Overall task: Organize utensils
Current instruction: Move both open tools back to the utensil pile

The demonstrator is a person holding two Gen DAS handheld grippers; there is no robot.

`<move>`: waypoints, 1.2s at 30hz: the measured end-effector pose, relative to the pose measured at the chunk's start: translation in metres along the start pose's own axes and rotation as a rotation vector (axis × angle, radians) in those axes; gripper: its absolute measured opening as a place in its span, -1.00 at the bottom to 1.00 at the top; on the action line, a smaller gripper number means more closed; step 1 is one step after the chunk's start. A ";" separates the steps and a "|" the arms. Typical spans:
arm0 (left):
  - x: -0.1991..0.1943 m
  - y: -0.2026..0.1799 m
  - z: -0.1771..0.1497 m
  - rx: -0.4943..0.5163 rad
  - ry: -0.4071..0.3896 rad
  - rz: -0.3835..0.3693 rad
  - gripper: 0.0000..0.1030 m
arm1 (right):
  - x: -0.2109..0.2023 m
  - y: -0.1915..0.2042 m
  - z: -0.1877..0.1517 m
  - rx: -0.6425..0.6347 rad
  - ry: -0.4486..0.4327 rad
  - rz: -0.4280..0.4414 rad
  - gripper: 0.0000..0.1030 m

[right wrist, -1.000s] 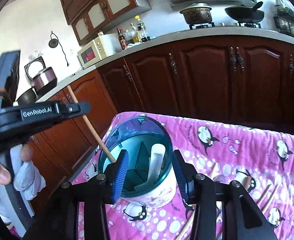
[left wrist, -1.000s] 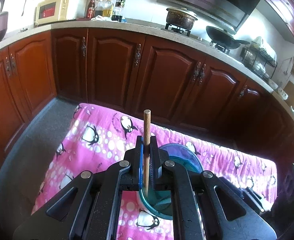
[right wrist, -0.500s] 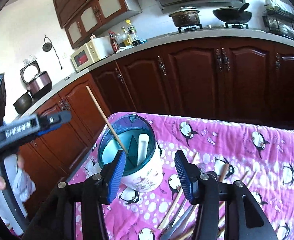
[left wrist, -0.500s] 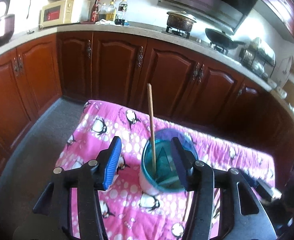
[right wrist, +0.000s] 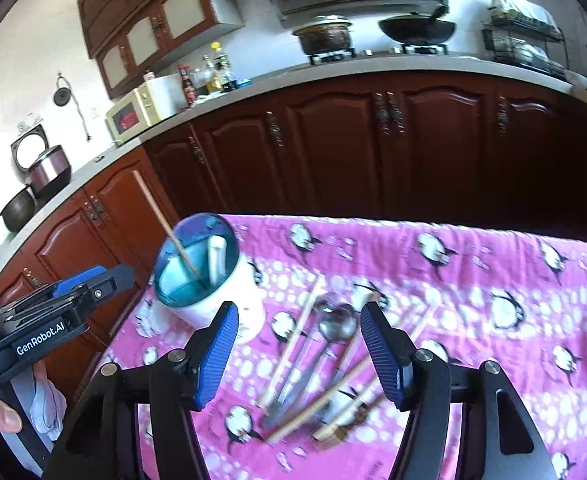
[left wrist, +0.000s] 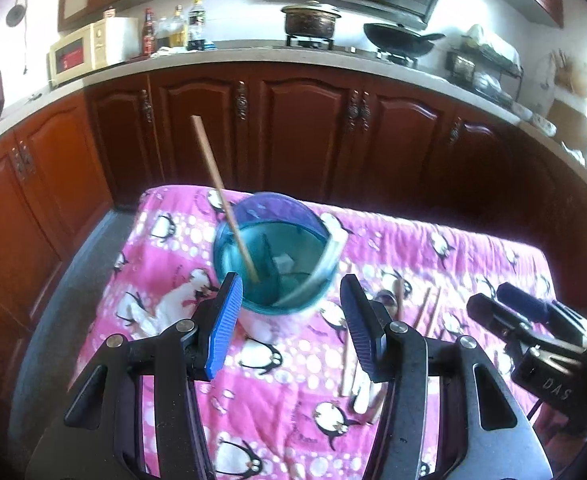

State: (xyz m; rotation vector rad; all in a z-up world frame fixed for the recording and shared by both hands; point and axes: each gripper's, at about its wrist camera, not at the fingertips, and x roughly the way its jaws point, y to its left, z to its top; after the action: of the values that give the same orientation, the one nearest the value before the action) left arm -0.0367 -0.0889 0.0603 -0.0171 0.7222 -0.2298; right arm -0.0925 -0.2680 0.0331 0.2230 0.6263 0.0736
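Observation:
A white utensil holder with a blue-green rim point(left wrist: 277, 264) stands on the pink penguin cloth point(left wrist: 433, 264); it also shows in the right wrist view point(right wrist: 213, 292). A wooden chopstick point(left wrist: 223, 196) leans in it, seen also in the right wrist view point(right wrist: 165, 228), beside a white utensil point(right wrist: 215, 256). My left gripper point(left wrist: 289, 324) is open and empty just in front of the holder. My right gripper point(right wrist: 299, 354) is open and empty above loose chopsticks point(right wrist: 293, 344) and a metal spoon point(right wrist: 333, 322) on the cloth.
Dark wooden kitchen cabinets point(left wrist: 301, 128) run behind the cloth-covered table. The counter holds a microwave point(left wrist: 89, 52), bottles, a pot and a wok. The right gripper's body point(left wrist: 533, 332) is at the table's right; more chopsticks point(left wrist: 397, 300) lie beside the holder.
My left gripper let go of the wooden chopstick, which now leans in the holder, and drew back. My right gripper moved right, from around the holder to over the loose utensils.

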 end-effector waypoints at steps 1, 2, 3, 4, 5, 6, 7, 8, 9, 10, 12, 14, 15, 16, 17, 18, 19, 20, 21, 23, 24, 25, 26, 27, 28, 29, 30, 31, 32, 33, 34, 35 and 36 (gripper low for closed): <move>0.003 -0.006 -0.002 0.008 0.009 -0.008 -0.02 | -0.002 -0.005 -0.002 0.005 0.001 -0.009 0.19; 0.004 -0.010 -0.004 0.015 0.015 -0.012 -0.02 | -0.005 -0.010 -0.004 0.009 0.005 -0.021 0.19; 0.005 -0.014 -0.005 0.023 0.020 -0.016 -0.02 | -0.007 -0.014 -0.006 0.012 0.008 -0.031 0.19; 0.008 -0.018 -0.007 0.032 0.025 -0.020 -0.02 | -0.009 -0.018 -0.008 0.014 0.012 -0.042 0.19; 0.009 -0.021 -0.009 0.036 0.029 -0.022 -0.02 | -0.010 -0.025 -0.011 0.018 0.019 -0.056 0.20; 0.011 -0.023 -0.010 0.040 0.036 -0.027 -0.02 | -0.010 -0.029 -0.013 0.023 0.024 -0.064 0.21; 0.014 -0.025 -0.011 0.042 0.043 -0.036 -0.02 | -0.010 -0.035 -0.015 0.030 0.034 -0.074 0.23; 0.016 -0.027 -0.012 0.043 0.047 -0.042 -0.02 | -0.009 -0.038 -0.016 0.035 0.040 -0.079 0.23; 0.017 -0.028 -0.013 0.044 0.051 -0.046 -0.02 | -0.008 -0.043 -0.019 0.045 0.049 -0.087 0.23; 0.021 -0.028 -0.014 0.044 0.061 -0.054 -0.02 | -0.006 -0.049 -0.022 0.056 0.058 -0.093 0.23; 0.026 -0.028 -0.016 0.043 0.075 -0.067 -0.02 | -0.001 -0.060 -0.028 0.075 0.078 -0.098 0.23; 0.032 -0.028 -0.020 0.046 0.094 -0.083 -0.02 | 0.007 -0.068 -0.033 0.098 0.108 -0.103 0.23; 0.036 -0.028 -0.022 0.049 0.106 -0.091 -0.02 | 0.011 -0.072 -0.036 0.107 0.119 -0.100 0.23; 0.039 -0.029 -0.024 0.053 0.117 -0.100 -0.02 | 0.017 -0.077 -0.040 0.118 0.133 -0.092 0.23; 0.043 -0.030 -0.026 0.055 0.129 -0.109 -0.02 | 0.020 -0.080 -0.041 0.123 0.142 -0.088 0.23; 0.048 -0.031 -0.028 0.057 0.141 -0.119 -0.02 | 0.027 -0.084 -0.044 0.133 0.161 -0.077 0.23; 0.051 -0.032 -0.031 0.058 0.150 -0.126 -0.02 | 0.030 -0.085 -0.045 0.140 0.169 -0.071 0.23; 0.056 -0.033 -0.033 0.057 0.164 -0.136 -0.02 | 0.036 -0.089 -0.046 0.154 0.180 -0.055 0.22; 0.060 -0.033 -0.036 0.056 0.178 -0.140 -0.02 | 0.040 -0.093 -0.047 0.170 0.186 -0.045 0.20; 0.069 -0.035 -0.041 0.058 0.200 -0.142 -0.02 | 0.047 -0.098 -0.047 0.188 0.195 -0.035 0.07; 0.074 -0.036 -0.044 0.062 0.210 -0.145 -0.02 | 0.053 -0.103 -0.046 0.193 0.204 -0.030 0.04; 0.078 -0.038 -0.047 0.070 0.223 -0.148 -0.02 | 0.057 -0.106 -0.045 0.198 0.212 -0.032 0.00; 0.082 -0.039 -0.049 0.074 0.231 -0.147 -0.02 | 0.061 -0.108 -0.044 0.203 0.219 -0.033 -0.02; 0.085 -0.040 -0.051 0.077 0.235 -0.147 -0.02 | 0.064 -0.110 -0.043 0.208 0.224 -0.029 -0.03; 0.088 -0.041 -0.053 0.077 0.240 -0.150 -0.02 | 0.068 -0.112 -0.041 0.219 0.228 -0.020 -0.04; 0.091 -0.042 -0.055 0.074 0.244 -0.153 -0.02 | 0.069 -0.113 -0.040 0.224 0.229 -0.016 -0.04; 0.093 -0.042 -0.055 0.071 0.248 -0.152 -0.02 | 0.072 -0.114 -0.038 0.227 0.231 -0.009 -0.05; 0.096 -0.044 -0.056 0.068 0.252 -0.150 -0.02 | 0.074 -0.114 -0.037 0.227 0.230 -0.003 -0.05; 0.099 -0.045 -0.055 0.067 0.253 -0.146 -0.02 | 0.077 -0.114 -0.034 0.229 0.229 0.008 -0.06; 0.102 -0.047 -0.055 0.068 0.253 -0.141 -0.02 | 0.079 -0.114 -0.033 0.231 0.227 0.015 -0.07; 0.106 -0.049 -0.055 0.072 0.254 -0.128 -0.02 | 0.080 -0.114 -0.031 0.233 0.225 0.017 -0.07; 0.109 -0.051 -0.055 0.074 0.255 -0.121 -0.02 | 0.082 -0.115 -0.030 0.236 0.222 0.014 -0.07; 0.112 -0.053 -0.054 0.075 0.257 -0.113 -0.02 | 0.084 -0.117 -0.029 0.239 0.221 0.007 -0.07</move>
State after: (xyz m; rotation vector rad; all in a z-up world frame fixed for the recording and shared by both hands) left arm -0.0011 -0.1611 -0.0486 0.0443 0.9693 -0.3714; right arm -0.0411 -0.3654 -0.0646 0.4521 0.8551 0.0298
